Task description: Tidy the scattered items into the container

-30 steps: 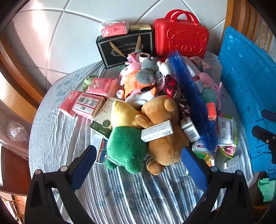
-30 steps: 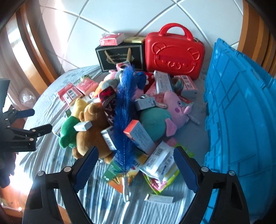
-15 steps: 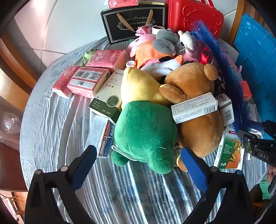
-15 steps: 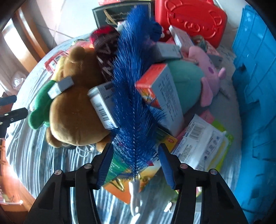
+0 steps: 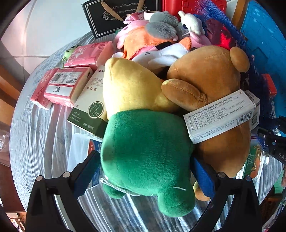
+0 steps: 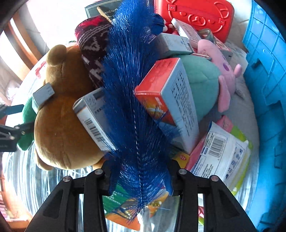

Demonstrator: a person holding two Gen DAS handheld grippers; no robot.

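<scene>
A heap of plush toys and boxes covers the round table. My left gripper (image 5: 145, 174) is open and points steeply down, one finger on each side of the green body of a yellow-headed plush toy (image 5: 146, 148). A brown bear (image 5: 211, 76) lies beside it with a white medicine box (image 5: 221, 116) on top. My right gripper (image 6: 139, 178) is closing on the blue bristle brush (image 6: 132, 89), and its pads touch the bristles near the lower end. The blue crate (image 6: 268, 89) stands at the right.
A red suitcase (image 6: 196, 14) and a black gift bag (image 5: 114, 16) stand at the back. Pink tissue packs (image 5: 66, 85) and a green-white box (image 5: 89, 107) lie at the left. An orange-white box (image 6: 169, 100) leans against a teal and pink plush (image 6: 205, 80). Striped cloth (image 5: 35, 133) covers the table.
Both grippers have come down onto the pile. The left now straddles the green plush. The right jaws have narrowed from wide open onto the blue brush.
</scene>
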